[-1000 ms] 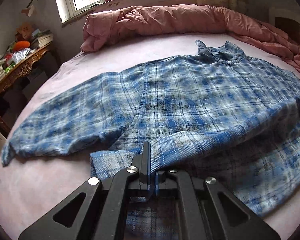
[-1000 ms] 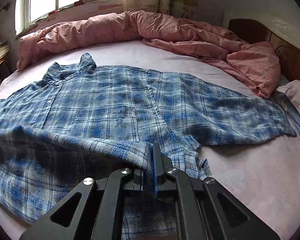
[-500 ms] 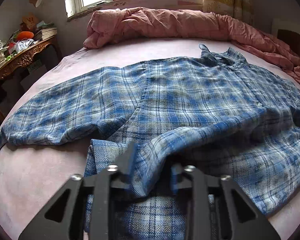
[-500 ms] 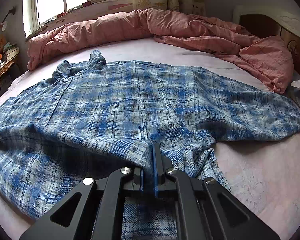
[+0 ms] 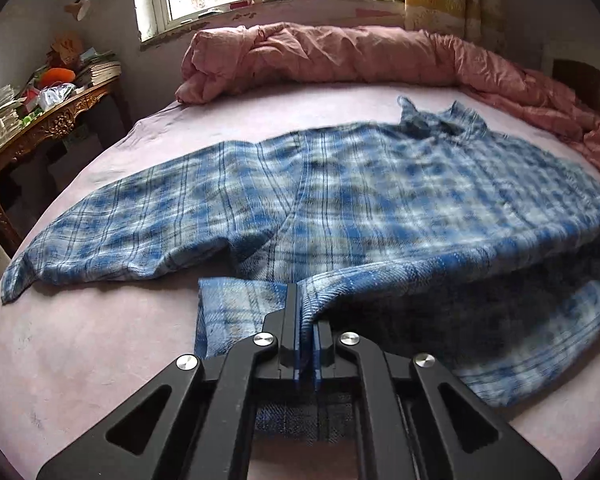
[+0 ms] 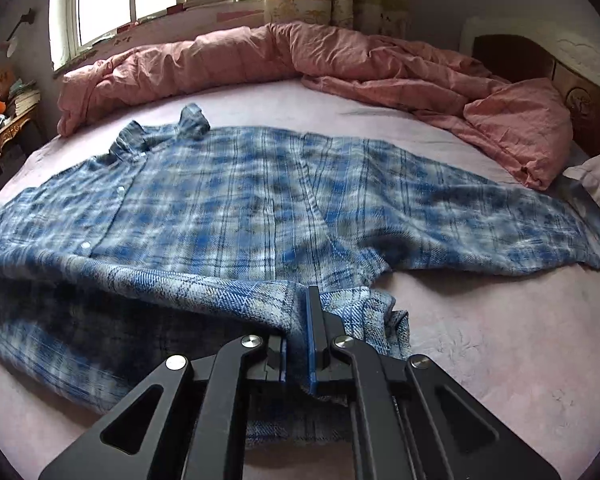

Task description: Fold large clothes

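Observation:
A large blue plaid shirt [image 5: 380, 200] lies spread on the pink bed sheet [image 5: 100, 340], collar [image 5: 440, 120] at the far side and both sleeves stretched out. My left gripper [image 5: 305, 300] is closing, its pads pressing on the near hem close to the shirt's left corner. In the right wrist view my right gripper [image 6: 300, 320] is shut on the same hem of the shirt [image 6: 240, 208] near its right corner. Between the two grips the hem is raised off the sheet, with shadow underneath. The cloth is blurred with motion.
A rumpled pink quilt [image 5: 320, 56] runs along the far side of the bed under the window and down the right side [image 6: 500, 112]. A carved wooden side table [image 5: 40, 124] piled with papers stands at the left. A headboard [image 6: 580, 92] rises at the right.
My left gripper opened around the hem half a second ago and has shut on it again. Both grippers drew back a little, and the hem has lifted.

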